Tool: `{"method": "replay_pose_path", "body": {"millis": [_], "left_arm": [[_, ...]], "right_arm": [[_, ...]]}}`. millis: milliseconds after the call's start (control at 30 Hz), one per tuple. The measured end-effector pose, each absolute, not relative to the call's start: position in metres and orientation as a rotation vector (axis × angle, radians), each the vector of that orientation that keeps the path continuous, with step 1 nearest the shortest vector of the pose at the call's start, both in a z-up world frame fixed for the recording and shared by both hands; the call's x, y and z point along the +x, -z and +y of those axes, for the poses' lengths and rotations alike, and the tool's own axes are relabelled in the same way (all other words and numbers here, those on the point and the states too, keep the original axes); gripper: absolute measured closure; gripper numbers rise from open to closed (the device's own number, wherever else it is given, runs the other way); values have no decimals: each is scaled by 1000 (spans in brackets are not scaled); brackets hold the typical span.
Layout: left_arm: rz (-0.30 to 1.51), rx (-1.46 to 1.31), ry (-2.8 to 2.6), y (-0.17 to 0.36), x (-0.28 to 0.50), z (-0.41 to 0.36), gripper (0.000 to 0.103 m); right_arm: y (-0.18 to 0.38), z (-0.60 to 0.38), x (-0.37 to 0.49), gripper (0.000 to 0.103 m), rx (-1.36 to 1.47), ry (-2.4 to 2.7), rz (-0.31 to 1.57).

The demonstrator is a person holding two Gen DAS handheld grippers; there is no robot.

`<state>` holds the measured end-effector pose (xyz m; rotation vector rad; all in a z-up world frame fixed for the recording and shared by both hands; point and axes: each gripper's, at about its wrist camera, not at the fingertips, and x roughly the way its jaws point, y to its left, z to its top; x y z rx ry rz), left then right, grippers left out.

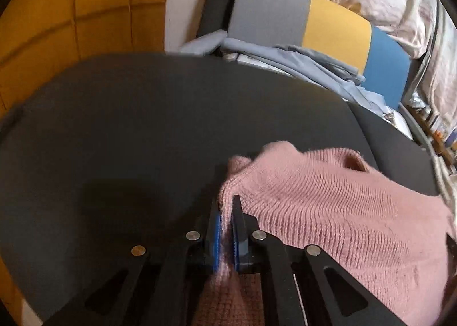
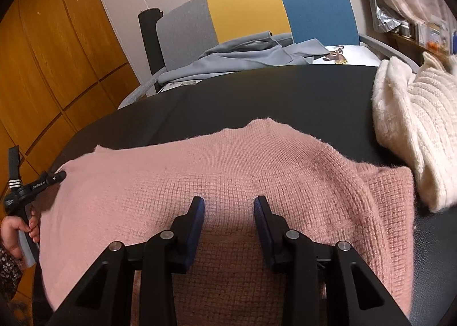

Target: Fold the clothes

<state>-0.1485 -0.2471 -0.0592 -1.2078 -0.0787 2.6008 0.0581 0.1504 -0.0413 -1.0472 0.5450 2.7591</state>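
Observation:
A pink knitted sweater (image 2: 228, 171) lies spread on a black table (image 2: 257, 92). In the left wrist view the left gripper (image 1: 227, 204) is shut on the left edge of the pink sweater (image 1: 328, 206), with a fold of knit pinched between its blue pads. My right gripper (image 2: 229, 201) stands open just above the middle of the sweater; its pads are apart and press on nothing. In the right wrist view the left gripper's body (image 2: 31, 186) and the hand (image 2: 17, 229) holding it show at the sweater's left edge.
A cream knitted garment (image 2: 414, 132) lies on the table at the right of the pink sweater. Behind the table stands a grey, yellow and blue chair (image 2: 271, 9) with grey-blue clothes (image 2: 251, 54) heaped on it. Wooden cabinet doors (image 2: 57, 54) fill the left.

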Motion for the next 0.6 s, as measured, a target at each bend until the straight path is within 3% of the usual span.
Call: {"method": "replay_pose_path", "body": {"millis": [67, 100, 167, 367, 600], "left_arm": [[-85, -1188, -2523, 55, -145, -247, 79], [-82, -1185, -2495, 54, -144, -247, 76], [-63, -1220, -2510, 54, -141, -249, 76], [-350, -1050, -2631, 19, -102, -260, 78], [75, -1040, -2436, 35, -86, -163, 76]], "right_arm": [[41, 151, 58, 65, -1046, -2760, 549], [42, 151, 59, 65, -1046, -2761, 551], [42, 151, 59, 65, -1045, -2763, 555], [41, 151, 60, 65, -1044, -2763, 560], [-2, 106, 55, 65, -978, -2875, 372]]}}
